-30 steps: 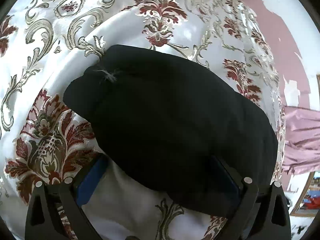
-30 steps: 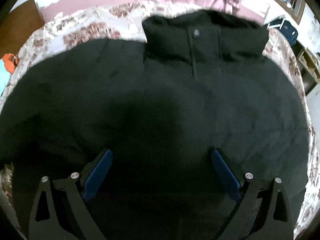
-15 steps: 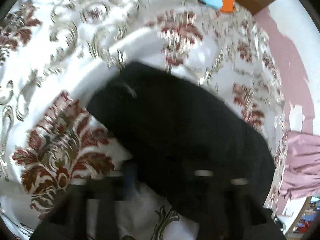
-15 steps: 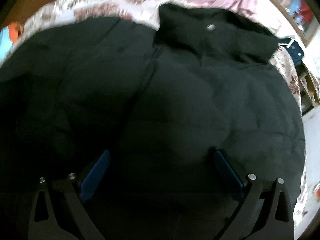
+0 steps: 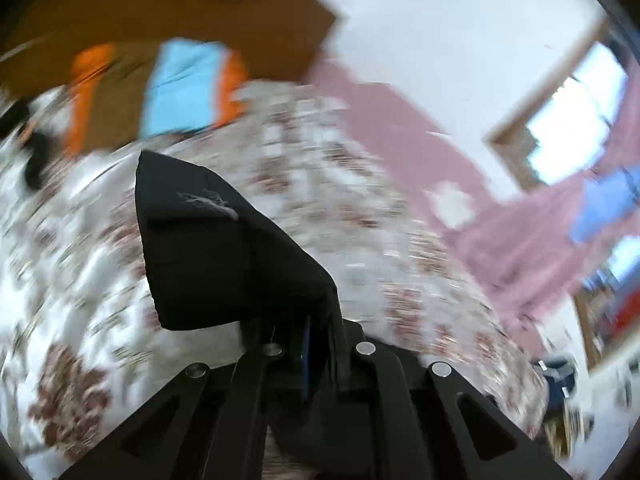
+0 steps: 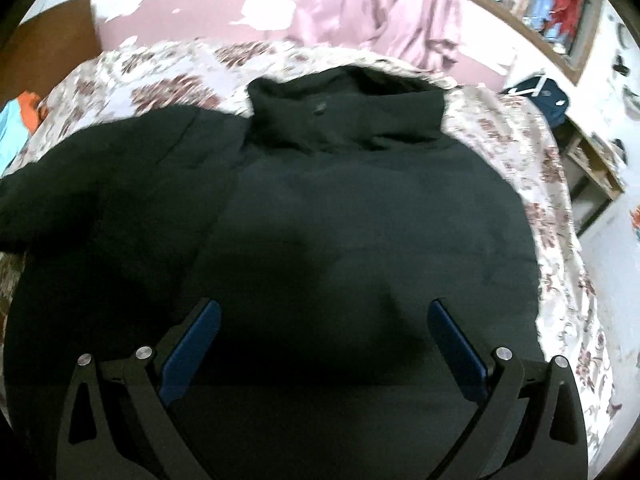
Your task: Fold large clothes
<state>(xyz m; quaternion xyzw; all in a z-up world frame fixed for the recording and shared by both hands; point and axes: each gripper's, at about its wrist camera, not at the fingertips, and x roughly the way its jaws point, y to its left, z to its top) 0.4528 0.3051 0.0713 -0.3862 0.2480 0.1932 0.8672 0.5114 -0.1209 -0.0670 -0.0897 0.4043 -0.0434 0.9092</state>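
A large black padded jacket (image 6: 340,208) lies spread on a floral bedspread (image 6: 168,76), collar at the far side. My right gripper (image 6: 320,340) hovers over its lower body, open and empty, blue pads wide apart. In the left wrist view, my left gripper (image 5: 316,344) is shut on the jacket's black sleeve (image 5: 216,248) and holds it lifted above the bedspread (image 5: 72,280); the cuff end sticks up and away from the fingers.
A wooden headboard (image 5: 160,12) with blue and orange cloth (image 5: 180,88) stands beyond the bed. A pink wall (image 5: 420,152), pink curtain (image 6: 380,8) and window (image 5: 572,112) lie to the right. A shelf (image 6: 592,168) stands beside the bed's right edge.
My left gripper has closed on the sleeve and lifted it, tilting upward fast. My right gripper stays open over the jacket, pulled back slightly.
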